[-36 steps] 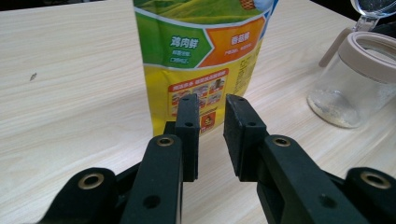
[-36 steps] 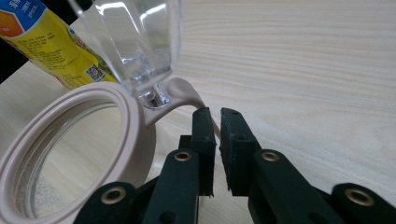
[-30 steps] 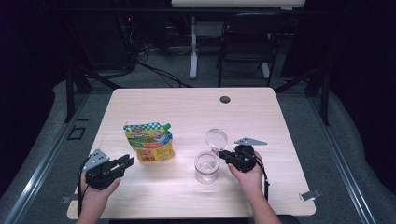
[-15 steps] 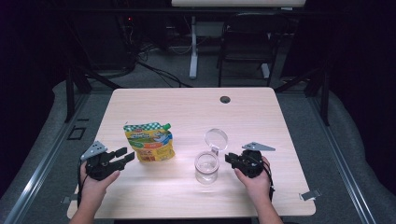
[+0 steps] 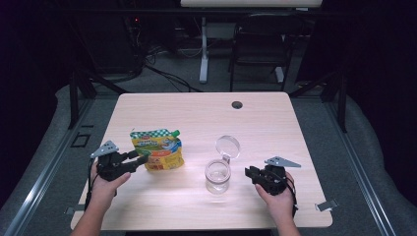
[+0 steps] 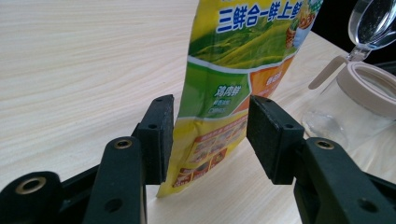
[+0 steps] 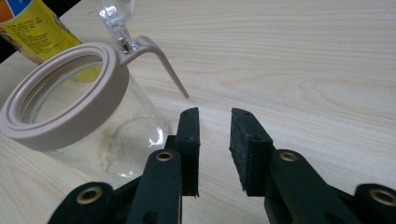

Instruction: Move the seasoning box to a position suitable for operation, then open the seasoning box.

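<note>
The left claw (image 6: 205,135), its jaws just widened, straddles the pouch (image 6: 233,79) unpressed; it should be closed squarely on the lower edge. The right claw (image 7: 215,140), also opening and empty, is kept beside the jar (image 7: 79,116) on the counter (image 7: 303,56).

The yellow-green pouch (image 6: 233,70) reads "三鲜合一鲜上鲜", and lower, perhaps, "鸡肉鲜".

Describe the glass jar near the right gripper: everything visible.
The clear glass jar with a beige plastic collar stands upright on the light wooden table, to the right of the yellow-green printed pouch and apart from it. Its round clear lid is hinged open and tipped back behind the mouth; a thin beige latch lever sticks out from the collar. It looks empty, with a thick rounded base. The right gripper sits beside it, jaws open and not touching it.
</note>
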